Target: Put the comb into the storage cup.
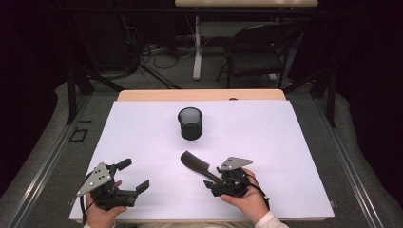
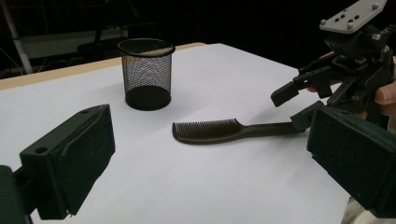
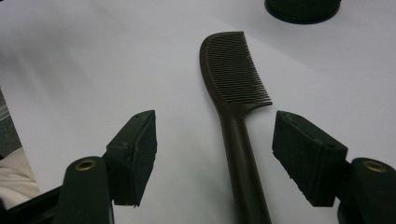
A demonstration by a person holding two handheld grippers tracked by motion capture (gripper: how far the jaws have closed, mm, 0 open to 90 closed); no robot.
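Where the comb lies: between the right tool's open jaws.

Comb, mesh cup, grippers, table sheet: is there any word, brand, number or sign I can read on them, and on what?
None: no readable text.
Comb: plain dark plastic, no brand shown on its upper side.
Mesh cup: bare black mesh, no label.
White sheet: blank.
Grey plate on the right gripper: holes and screws, no lettering.
Left gripper: black jaws, unmarked.
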